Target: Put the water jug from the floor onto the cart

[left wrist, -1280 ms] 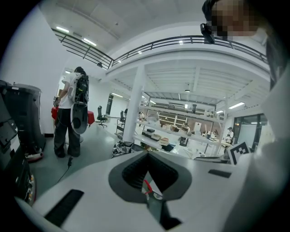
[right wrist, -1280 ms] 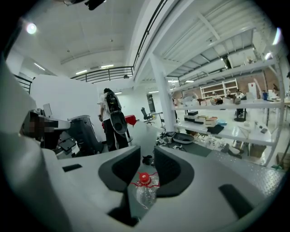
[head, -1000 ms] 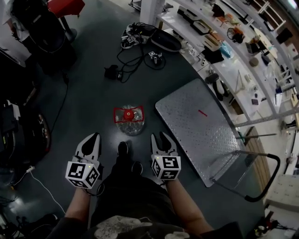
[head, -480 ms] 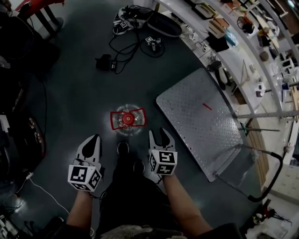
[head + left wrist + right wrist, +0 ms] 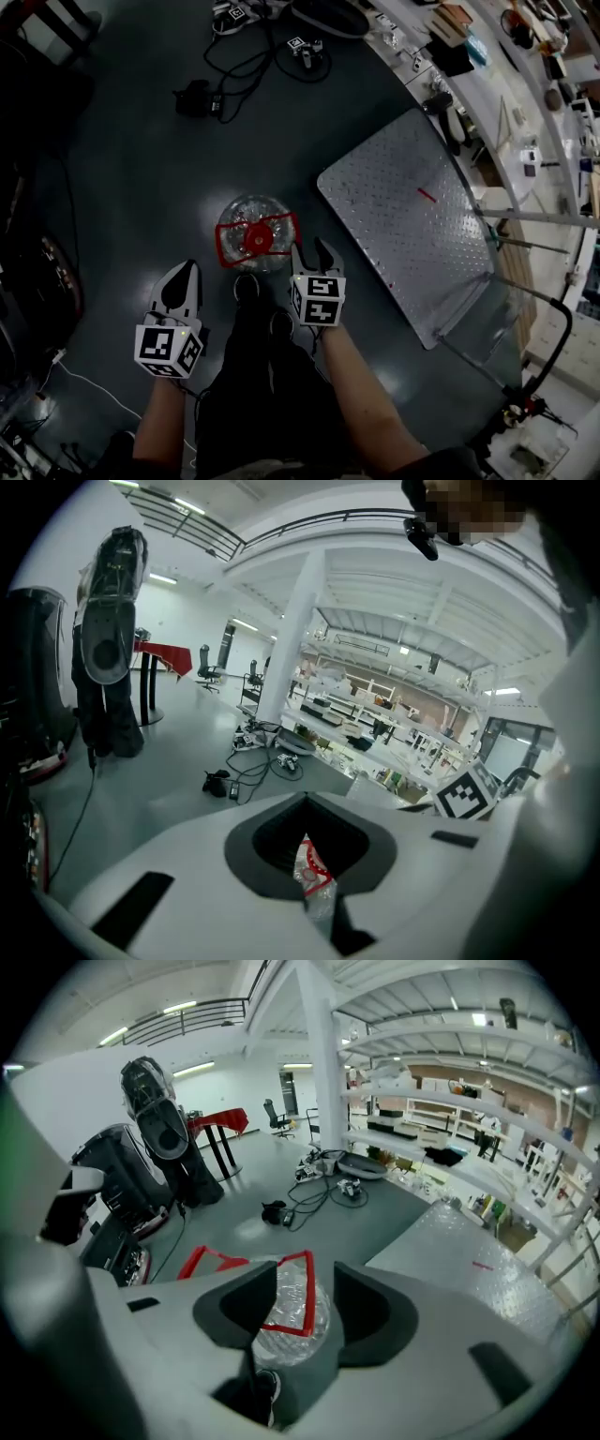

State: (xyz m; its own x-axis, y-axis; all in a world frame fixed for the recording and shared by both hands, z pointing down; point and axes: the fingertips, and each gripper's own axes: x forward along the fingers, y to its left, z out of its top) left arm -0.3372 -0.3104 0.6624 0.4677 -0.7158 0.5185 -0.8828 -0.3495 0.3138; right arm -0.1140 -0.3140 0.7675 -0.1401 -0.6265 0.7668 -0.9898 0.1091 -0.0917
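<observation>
The water jug [image 5: 255, 239] is clear plastic with a red cap and a red handle frame, and it stands upright on the dark floor just ahead of my feet. My right gripper [image 5: 314, 251] hangs at the jug's right side, tips close to the red frame; its jaws are opening and hold nothing. In the right gripper view the jug [image 5: 291, 1312] shows through the gap beyond the jaws. My left gripper [image 5: 184, 272] is shut and empty, down and left of the jug. In the left gripper view only a sliver of the jug [image 5: 312, 869] shows. The cart's diamond-plate deck [image 5: 403, 216] lies right of the jug.
The cart's black push handle [image 5: 553, 347] rises at the lower right. Cables and a power adapter [image 5: 195, 97] lie on the floor beyond the jug. Cluttered white benches [image 5: 506, 103] run along the right. Dark equipment [image 5: 28, 281] stands at the left. My shoe [image 5: 246, 286] is just behind the jug.
Both grippers have come down and forward toward the jug. The right gripper's tips now sit beside the red handle frame and its jaws stand wider. The left stays shut.
</observation>
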